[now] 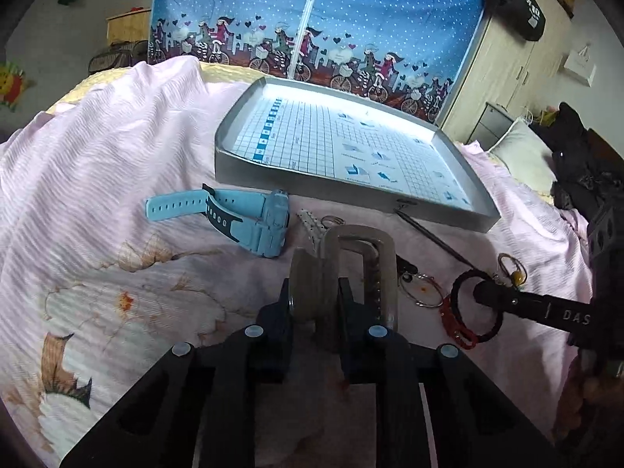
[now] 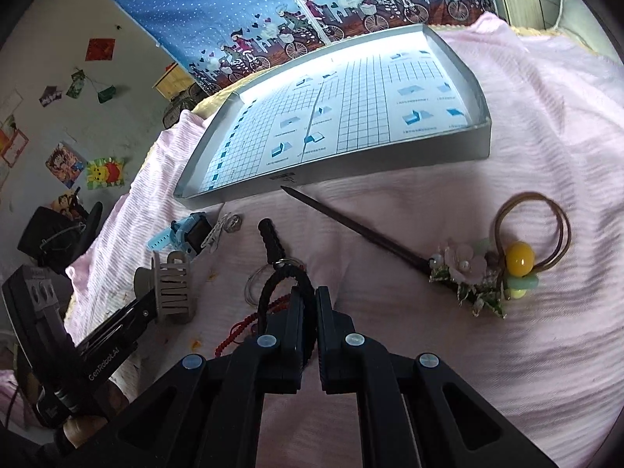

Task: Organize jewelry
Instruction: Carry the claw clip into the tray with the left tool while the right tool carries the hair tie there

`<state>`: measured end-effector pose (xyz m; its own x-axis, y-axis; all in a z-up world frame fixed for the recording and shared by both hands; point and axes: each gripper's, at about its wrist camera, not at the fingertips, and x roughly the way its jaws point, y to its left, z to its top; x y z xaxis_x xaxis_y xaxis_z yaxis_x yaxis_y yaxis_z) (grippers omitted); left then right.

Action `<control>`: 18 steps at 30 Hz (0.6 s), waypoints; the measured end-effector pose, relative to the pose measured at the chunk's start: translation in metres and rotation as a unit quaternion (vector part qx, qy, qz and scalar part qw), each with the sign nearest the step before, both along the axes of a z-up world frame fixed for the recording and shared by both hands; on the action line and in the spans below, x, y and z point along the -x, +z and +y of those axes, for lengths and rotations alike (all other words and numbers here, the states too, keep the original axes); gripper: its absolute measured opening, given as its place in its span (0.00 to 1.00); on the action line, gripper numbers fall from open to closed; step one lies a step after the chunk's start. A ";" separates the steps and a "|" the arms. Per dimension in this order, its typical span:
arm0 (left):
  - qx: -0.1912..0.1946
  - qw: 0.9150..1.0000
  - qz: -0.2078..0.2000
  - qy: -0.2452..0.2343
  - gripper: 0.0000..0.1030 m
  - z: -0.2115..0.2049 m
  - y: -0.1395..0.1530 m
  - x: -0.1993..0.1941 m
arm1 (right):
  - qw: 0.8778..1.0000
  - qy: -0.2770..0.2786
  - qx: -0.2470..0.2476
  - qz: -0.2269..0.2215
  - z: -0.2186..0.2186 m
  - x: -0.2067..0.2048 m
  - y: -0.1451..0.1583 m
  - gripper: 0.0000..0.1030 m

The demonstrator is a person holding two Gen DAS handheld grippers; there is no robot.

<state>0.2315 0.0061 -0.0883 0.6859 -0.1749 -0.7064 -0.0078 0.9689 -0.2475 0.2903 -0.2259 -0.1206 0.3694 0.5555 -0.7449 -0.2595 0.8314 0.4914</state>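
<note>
Jewelry lies scattered on the pink bedspread (image 2: 546,156) in front of a silver tray (image 1: 335,191) at the upper centre of the frame. The left hand-held gripper (image 1: 316,304) is clamped on a beige claw clip (image 1: 358,257), low centre. The right hand-held gripper (image 2: 310,308) is nearly closed, pinching a black braided bracelet (image 2: 280,280). A blue watch (image 1: 249,218), a dark hair stick (image 2: 362,230) and a yellow-bead hair tie (image 2: 522,253) rest nearby.

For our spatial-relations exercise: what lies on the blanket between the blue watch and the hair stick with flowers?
In the right wrist view, between the blue watch and the hair stick lie a white clip, a small metal ring and a black ribbed piece.
</note>
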 end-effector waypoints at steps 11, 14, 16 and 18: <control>0.026 0.999 -0.041 0.009 0.15 -0.005 0.044 -0.022 | 0.994 -0.042 -0.048 -0.084 -0.007 -0.023 0.031 0.06; 0.013 0.999 -0.040 0.012 0.15 -0.006 0.056 -0.047 | 0.991 -0.067 -0.054 -0.102 -0.005 -0.046 0.036 0.06; 0.004 0.999 -0.029 0.014 0.15 -0.005 0.058 -0.066 | 0.990 -0.078 -0.053 -0.102 -0.004 -0.060 0.035 0.06; 0.001 1.000 -0.022 0.009 0.15 -0.004 0.057 -0.083 | 0.990 -0.087 -0.058 -0.098 -0.004 -0.080 0.029 0.06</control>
